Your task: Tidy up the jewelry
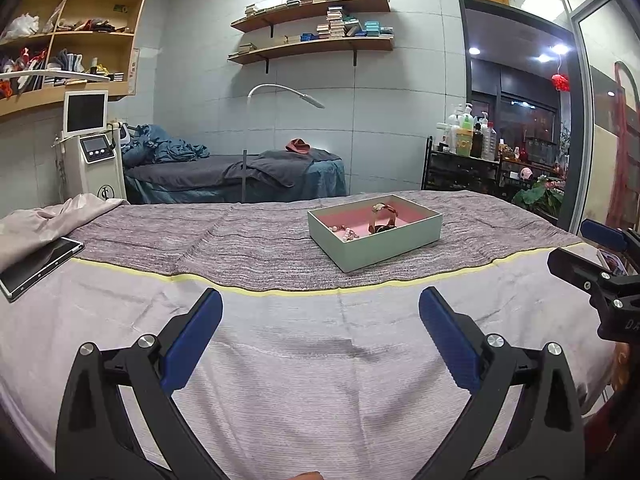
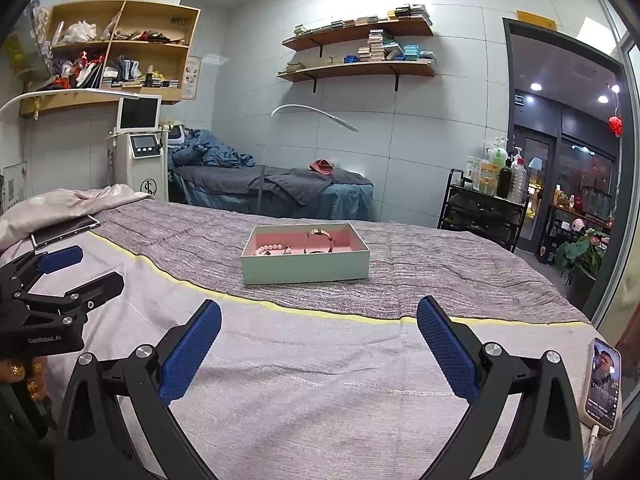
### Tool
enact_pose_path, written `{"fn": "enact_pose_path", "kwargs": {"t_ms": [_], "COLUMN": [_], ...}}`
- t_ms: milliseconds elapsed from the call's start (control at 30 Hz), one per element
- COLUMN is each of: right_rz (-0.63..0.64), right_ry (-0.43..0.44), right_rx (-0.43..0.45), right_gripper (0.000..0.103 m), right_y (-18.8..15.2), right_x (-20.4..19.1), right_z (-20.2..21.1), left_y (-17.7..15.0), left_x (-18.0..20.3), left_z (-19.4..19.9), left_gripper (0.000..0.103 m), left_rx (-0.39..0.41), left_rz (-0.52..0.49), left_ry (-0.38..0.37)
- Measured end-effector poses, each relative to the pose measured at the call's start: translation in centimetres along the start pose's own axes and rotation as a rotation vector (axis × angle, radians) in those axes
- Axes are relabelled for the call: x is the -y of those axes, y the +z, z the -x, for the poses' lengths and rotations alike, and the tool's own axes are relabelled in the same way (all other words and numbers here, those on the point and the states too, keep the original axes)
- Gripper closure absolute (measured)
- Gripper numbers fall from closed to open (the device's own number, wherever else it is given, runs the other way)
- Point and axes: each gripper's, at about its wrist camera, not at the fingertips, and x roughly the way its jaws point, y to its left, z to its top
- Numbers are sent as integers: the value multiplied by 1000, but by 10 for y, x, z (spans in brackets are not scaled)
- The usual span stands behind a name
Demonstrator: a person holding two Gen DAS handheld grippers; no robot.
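A pale green box [image 1: 384, 245] with a pink lining sits on the grey striped blanket; it also shows in the right wrist view [image 2: 306, 268]. Inside lie a pink bead bracelet [image 2: 269, 249], a gold bangle [image 2: 319, 233] and a watch [image 1: 383, 216]. My left gripper [image 1: 320, 304] is open and empty, low over the pale sheet, well short of the box. My right gripper [image 2: 319, 314] is open and empty, also short of the box. Each gripper shows in the other's view, the right [image 1: 588, 248] and the left [image 2: 80, 266].
A tablet [image 1: 38, 262] lies at the bed's left edge beside a crumpled pink quilt [image 1: 48, 220]. A phone [image 2: 604, 386] with a lit screen and cable lies at the right edge. A second bed, a machine, shelves and a trolley stand behind.
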Motion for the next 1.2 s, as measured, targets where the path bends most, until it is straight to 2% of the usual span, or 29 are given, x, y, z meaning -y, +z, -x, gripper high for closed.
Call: {"fn": "enact_pose_path", "kwargs": {"t_ms": [1200], "right_rz": [8], "right_ry": [9], "right_rx": [-3], "right_gripper": [7], "right_y": [5], "right_x": [-4], "right_z": [4], "left_y": [1], "left_x": [1], "left_z": [-1], "left_gripper": [6], "left_rx": [-10], "left_rz": [-1], "left_ry": [11]}}
